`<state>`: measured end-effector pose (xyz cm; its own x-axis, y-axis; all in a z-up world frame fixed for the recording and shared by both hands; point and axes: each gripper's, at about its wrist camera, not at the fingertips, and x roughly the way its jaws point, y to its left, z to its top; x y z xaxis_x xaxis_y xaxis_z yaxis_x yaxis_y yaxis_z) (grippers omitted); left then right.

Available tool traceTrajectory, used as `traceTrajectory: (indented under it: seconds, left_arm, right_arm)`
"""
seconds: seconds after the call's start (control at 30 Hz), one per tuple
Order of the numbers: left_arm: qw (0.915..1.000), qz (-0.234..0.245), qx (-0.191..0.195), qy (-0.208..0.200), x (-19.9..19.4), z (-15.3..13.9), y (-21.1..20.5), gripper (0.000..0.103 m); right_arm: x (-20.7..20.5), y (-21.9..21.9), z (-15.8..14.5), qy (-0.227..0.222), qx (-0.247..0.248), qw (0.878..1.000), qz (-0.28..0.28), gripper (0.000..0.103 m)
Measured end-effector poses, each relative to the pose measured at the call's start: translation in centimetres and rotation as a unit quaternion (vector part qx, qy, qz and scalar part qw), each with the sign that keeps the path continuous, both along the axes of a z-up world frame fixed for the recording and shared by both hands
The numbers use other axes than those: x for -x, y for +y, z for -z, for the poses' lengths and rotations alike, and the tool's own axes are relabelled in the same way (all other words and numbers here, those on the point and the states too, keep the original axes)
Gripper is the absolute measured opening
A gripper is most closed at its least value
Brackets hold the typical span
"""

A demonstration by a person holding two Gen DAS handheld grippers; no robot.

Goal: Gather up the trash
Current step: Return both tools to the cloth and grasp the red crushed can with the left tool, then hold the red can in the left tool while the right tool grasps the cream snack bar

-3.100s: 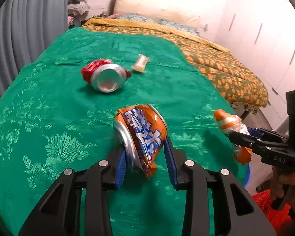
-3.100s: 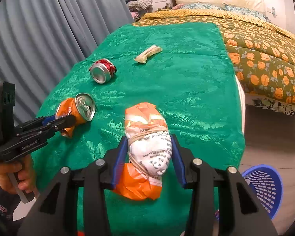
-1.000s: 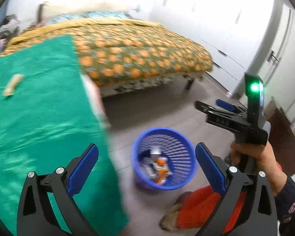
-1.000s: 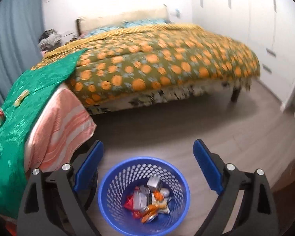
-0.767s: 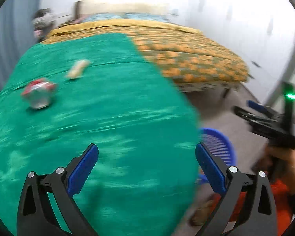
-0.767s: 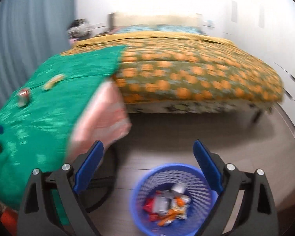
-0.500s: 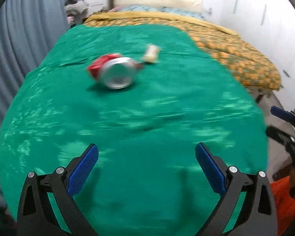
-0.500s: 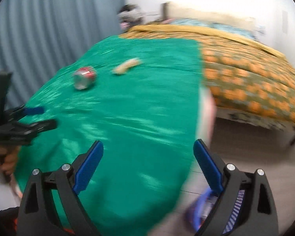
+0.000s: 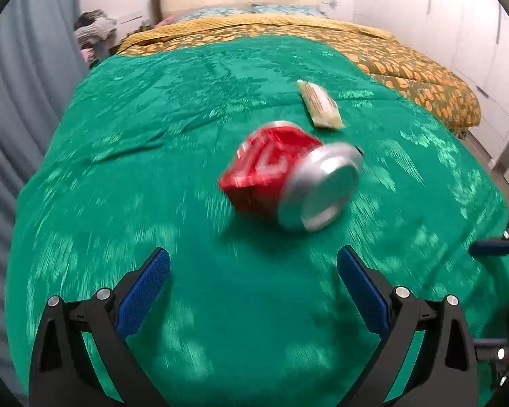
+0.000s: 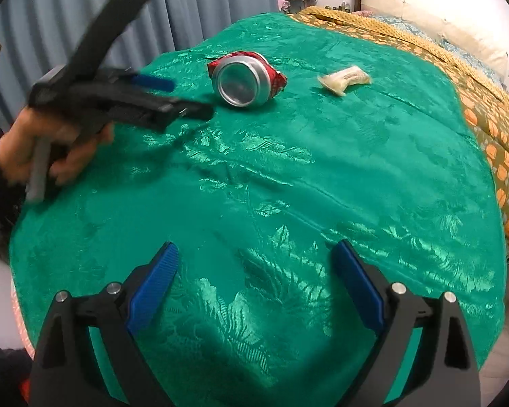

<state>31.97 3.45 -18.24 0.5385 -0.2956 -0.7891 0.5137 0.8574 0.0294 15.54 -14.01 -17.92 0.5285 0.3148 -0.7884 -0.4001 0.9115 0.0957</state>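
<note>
I see the can [image 9: 288, 176] lying on the cloth [image 9: 152, 135] just ahead of my left gripper [image 9: 252, 285], the wrapper [image 9: 319, 108] behind it to the right, near the blanket [image 9: 407, 64]

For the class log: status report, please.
Left gripper open, nearing crushed red can. Right gripper open, empty. Wrapper beyond the can. Nothing in the way.

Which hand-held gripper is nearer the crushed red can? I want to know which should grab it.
Left. The left hand-held gripper is open just short of the crushed red can; the right hand-held gripper is open, farther back over the green cover.
</note>
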Motion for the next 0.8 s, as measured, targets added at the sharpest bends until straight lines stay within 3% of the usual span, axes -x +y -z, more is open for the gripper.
traceTrajectory:
  seconds: [0.33,0.47,0.67,0.8]
  left_arm:
    - [0.9926,0.107,0.058,0.003,-5.7,-0.3,-3.1,0.097]
    - [0.9892,0.117,0.081,0.034,-5.7,0.2,-4.0,0.062]
    - [0.9955,0.028,0.088,0.022,-3.8,-0.6,-2.5,0.061]
    - [0.9948,-0.055,0.075,0.042,-0.2,-0.4,-0.1,0.061]
  right_arm:
    - [0.0,0.2,0.1,-0.004,0.007,1.0,0.007,0.091]
    - [0.2,0.2,0.0,-0.004,0.007,1.0,0.009,0.091]
    - [0.1,0.1,0.0,-0.005,0.008,1.0,0.012,0.091]
    - [0.1,0.0,0.0,-0.006,0.008,1.0,0.013,0.091]
